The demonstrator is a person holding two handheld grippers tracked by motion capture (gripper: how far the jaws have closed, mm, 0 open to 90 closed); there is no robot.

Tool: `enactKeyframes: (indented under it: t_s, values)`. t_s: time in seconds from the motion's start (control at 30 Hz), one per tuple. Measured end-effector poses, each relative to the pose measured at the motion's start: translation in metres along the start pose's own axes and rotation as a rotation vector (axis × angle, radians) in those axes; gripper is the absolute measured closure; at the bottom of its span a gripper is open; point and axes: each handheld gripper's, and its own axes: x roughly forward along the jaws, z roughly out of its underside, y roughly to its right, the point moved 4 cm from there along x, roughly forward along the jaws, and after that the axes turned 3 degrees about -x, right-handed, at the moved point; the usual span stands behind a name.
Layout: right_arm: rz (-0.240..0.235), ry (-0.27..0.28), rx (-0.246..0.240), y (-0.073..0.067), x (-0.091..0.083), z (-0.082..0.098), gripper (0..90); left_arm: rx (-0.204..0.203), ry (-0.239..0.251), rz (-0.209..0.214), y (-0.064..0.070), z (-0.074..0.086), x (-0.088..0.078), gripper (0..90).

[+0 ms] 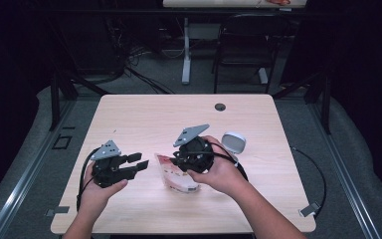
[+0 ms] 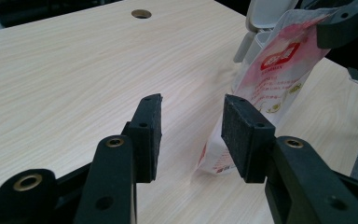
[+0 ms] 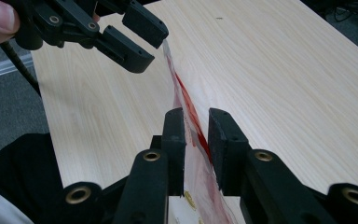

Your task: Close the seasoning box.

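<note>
The red-and-white pouch (image 2: 279,70) stands on edge on the surface (image 1: 144,119), its bottom corner touching the wood. It looks light, thin and floppy, best pinched at a flat seam. The right tongs (image 3: 196,140) pinch its upper edge. The left tongs (image 2: 191,135) hover half open, empty, beside its lower corner.

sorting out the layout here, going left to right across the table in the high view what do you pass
left gripper → red and white pouch → right gripper → small white device
</note>
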Motion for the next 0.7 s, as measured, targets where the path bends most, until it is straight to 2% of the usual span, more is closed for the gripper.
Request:
enactKeyframes:
  t_s: [0.07, 0.7]
  values:
    - [0.009, -0.011, -0.007, 0.000, 0.002, 0.001, 76.7, 0.001, -0.002, 0.000, 0.000, 0.000, 0.000, 58.1]
    - [-0.027, -0.054, -0.009, 0.002, 0.012, 0.003, 82.3, 0.010, -0.014, 0.006, 0.001, 0.002, 0.003, 58.2]
